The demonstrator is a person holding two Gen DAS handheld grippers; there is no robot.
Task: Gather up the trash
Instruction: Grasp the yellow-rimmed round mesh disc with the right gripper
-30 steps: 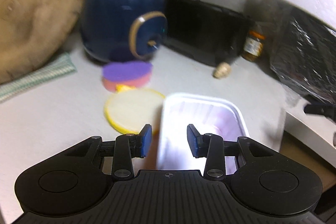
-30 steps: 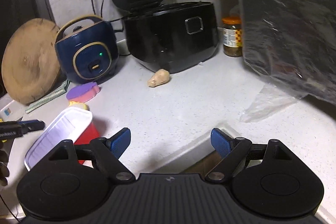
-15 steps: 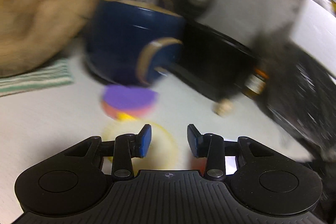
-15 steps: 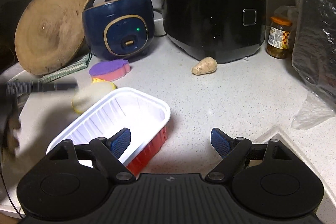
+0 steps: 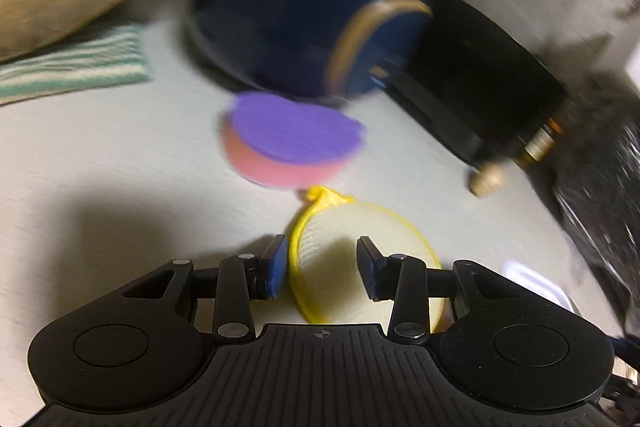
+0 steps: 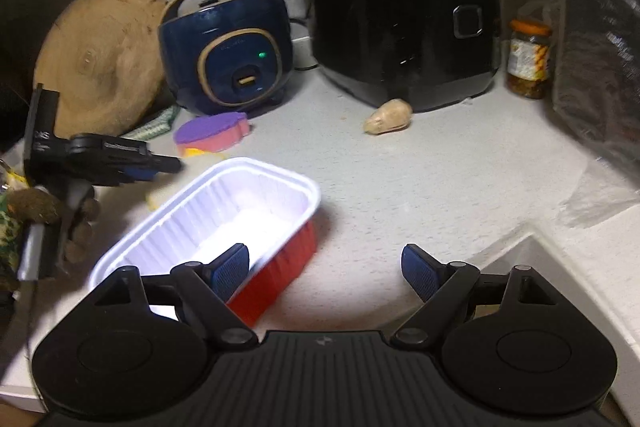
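Now the left gripper (image 5: 322,269) is seen low over the counter (image 5: 120,163), jaws parted, straddling the left rim of the yellow pad (image 5: 340,247); the left finger sits just outside that rim, the right finger over the pad's middle. Nothing is clamped yet. A second ago this gripper was held over the tray (image 6: 224,211) with the pad off to its left; it has since been swung left and lowered, and only a corner of the tray is left at the right edge of its view. The view is blurred, so motion is judged to be ongoing.

The right gripper (image 6: 326,267) is held wide open and empty, its left finger over the tray's near rim. The tray has come from the left edge of its view to nearly under it, so an approach to the tray is inferred.

Beyond the pad, the sponge (image 5: 292,135) lies touching or just beside its knotted loop. Farther right a ginger piece (image 6: 388,117) lies before the black cooker (image 6: 404,39), with the blue cooker (image 6: 228,51), board (image 6: 100,55) and jar (image 6: 528,59) along the back wall.

Judgement: the pad is taken as the left gripper's pick and the tray as the right's. Collection is at an early stage; no item is held.
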